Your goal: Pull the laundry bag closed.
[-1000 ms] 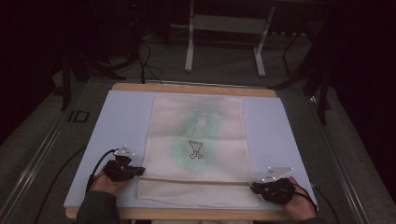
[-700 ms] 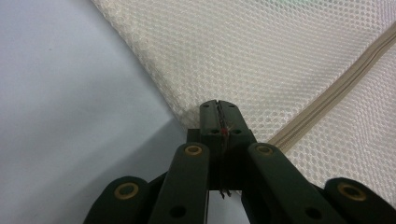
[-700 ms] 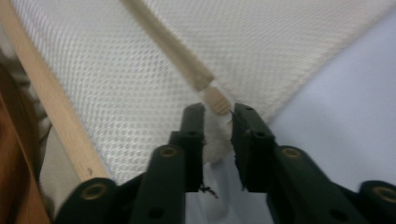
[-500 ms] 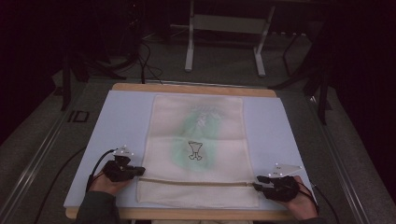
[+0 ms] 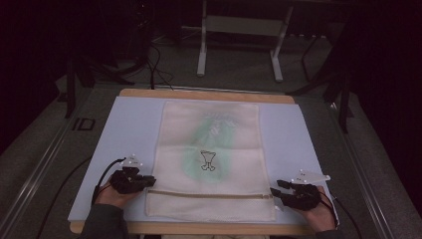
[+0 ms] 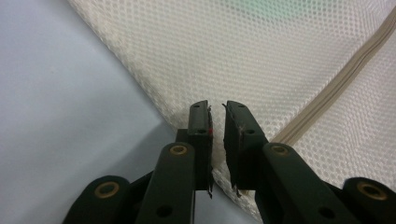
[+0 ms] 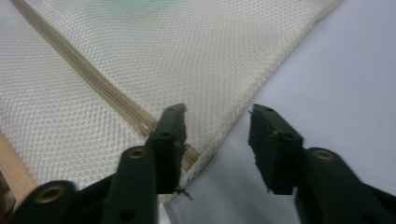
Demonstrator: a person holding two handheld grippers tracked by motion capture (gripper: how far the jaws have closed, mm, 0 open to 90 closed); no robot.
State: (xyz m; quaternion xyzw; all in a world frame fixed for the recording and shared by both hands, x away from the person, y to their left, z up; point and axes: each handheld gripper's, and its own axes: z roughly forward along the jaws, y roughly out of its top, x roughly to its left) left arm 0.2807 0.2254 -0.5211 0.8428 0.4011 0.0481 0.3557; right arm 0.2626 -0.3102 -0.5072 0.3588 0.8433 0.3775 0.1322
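- Left hand (image 5: 110,195), near-left part of the table: holds the left gripper (image 5: 148,179), which points right at the left edge of the mesh bag (image 5: 209,164), level with the zipper (image 5: 209,194).
- Left gripper view: the left gripper (image 6: 215,108) has its jaws nearly together, a thin slit between the pads. The bag's edge runs in between them low down; whether the mesh is actually pinched I cannot tell. One pad (image 6: 200,128) sits over the pale blue mat (image 6: 70,121), the other over mesh.
- Mesh bag: cream, flat, long side running away from the person, centred on the pale blue mat (image 5: 134,129). A green patch shows through the middle, with a small dark outline figure (image 5: 207,160) on it.
- Zipper: tan, straight across the bag near its near end, looks closed.
- Right gripper view: the right gripper (image 7: 217,123) has jaws clearly apart, holding nothing. The left-hand pad (image 7: 170,135) lies over the zipper (image 7: 107,95) end at the edge of the mesh bag (image 7: 187,60); the other is over bare mat (image 7: 345,79).
- Right hand (image 5: 318,215), near-right corner: its right gripper (image 5: 275,189) points left, tips just beside the bag's right edge at zipper level.
- The wooden table (image 5: 209,94) edge shows beyond the mat; dark floor and a metal stand (image 5: 239,45) farther back.
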